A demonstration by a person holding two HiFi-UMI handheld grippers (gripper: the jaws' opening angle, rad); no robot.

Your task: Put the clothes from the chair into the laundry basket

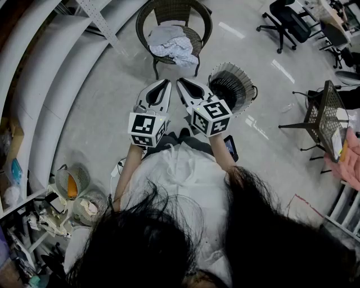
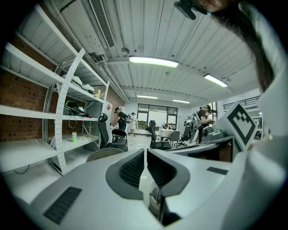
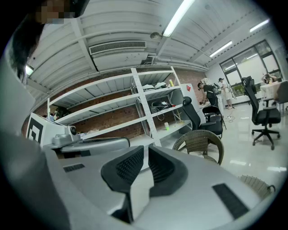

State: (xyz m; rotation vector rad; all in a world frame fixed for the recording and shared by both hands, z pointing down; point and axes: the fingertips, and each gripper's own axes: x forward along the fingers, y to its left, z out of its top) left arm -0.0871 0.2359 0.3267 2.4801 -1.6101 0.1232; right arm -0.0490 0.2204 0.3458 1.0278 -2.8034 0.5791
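Note:
A dark wicker chair (image 1: 194, 14) stands on the floor ahead, with pale crumpled clothes (image 1: 171, 44) piled on its seat. To its right stands the round wire laundry basket (image 1: 232, 84); I see nothing inside it. My left gripper (image 1: 167, 82) and right gripper (image 1: 180, 82) are held side by side at chest height, short of the chair, both shut with nothing between the jaws. The right gripper view shows its shut gripper (image 3: 146, 147), the chair (image 3: 200, 140) and the basket rim (image 3: 257, 182). The left gripper view shows its shut gripper (image 2: 145, 152) and the chair back (image 2: 105, 154).
White metal shelving (image 1: 50, 67) runs along the left. Black office chairs (image 1: 287, 22) stand at the back right, a black wire side table (image 1: 323, 115) at the right with pink cloth (image 1: 349, 160) beside it. Small fans and clutter (image 1: 73, 183) sit at the lower left.

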